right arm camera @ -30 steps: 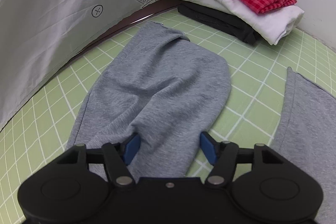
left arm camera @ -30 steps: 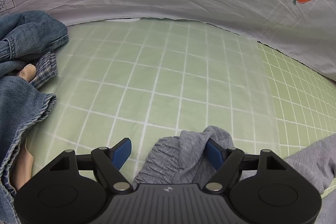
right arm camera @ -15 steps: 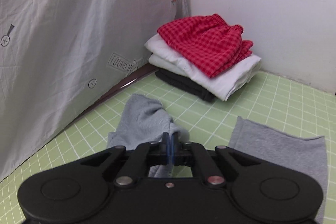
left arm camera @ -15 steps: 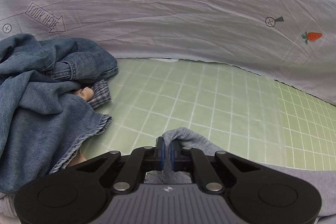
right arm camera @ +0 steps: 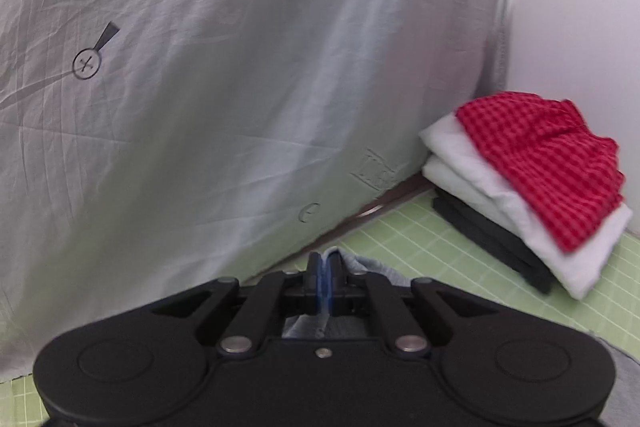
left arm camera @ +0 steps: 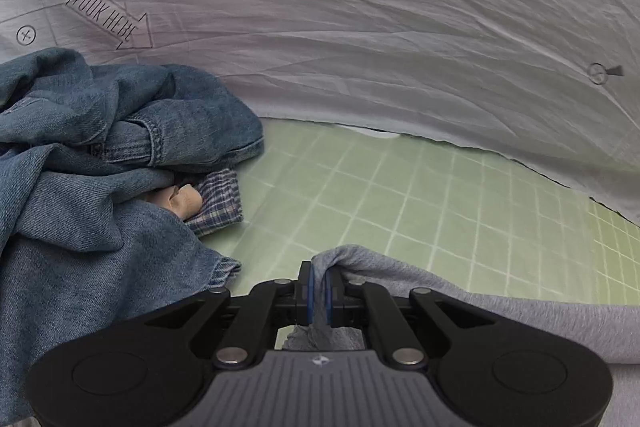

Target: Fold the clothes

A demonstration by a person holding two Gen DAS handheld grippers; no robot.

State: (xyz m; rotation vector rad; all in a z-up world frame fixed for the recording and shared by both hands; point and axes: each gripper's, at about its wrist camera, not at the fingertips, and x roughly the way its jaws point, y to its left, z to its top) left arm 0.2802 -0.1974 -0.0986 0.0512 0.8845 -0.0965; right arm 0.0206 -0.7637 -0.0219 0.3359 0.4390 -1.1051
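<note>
A grey jersey garment [left arm camera: 460,291] lies on the green grid mat [left arm camera: 400,195]. My left gripper [left arm camera: 319,291] is shut on a pinched fold of its edge, and the cloth trails off to the right. In the right wrist view my right gripper [right arm camera: 323,283] is shut on another part of the same grey garment [right arm camera: 376,267], lifted off the mat; most of the cloth is hidden under the gripper body.
A heap of blue denim [left arm camera: 100,155] with a plaid cloth [left arm camera: 218,201] lies at the left. A folded stack, red check [right arm camera: 540,163] on white [right arm camera: 480,187] on black [right arm camera: 488,231], stands at the right by the wall. A white printed sheet [right arm camera: 240,87] hangs behind.
Both grippers closed on the grey garment a second ago and have since lifted it; the views tilted up, and the right gripper swung toward the hanging sheet.
</note>
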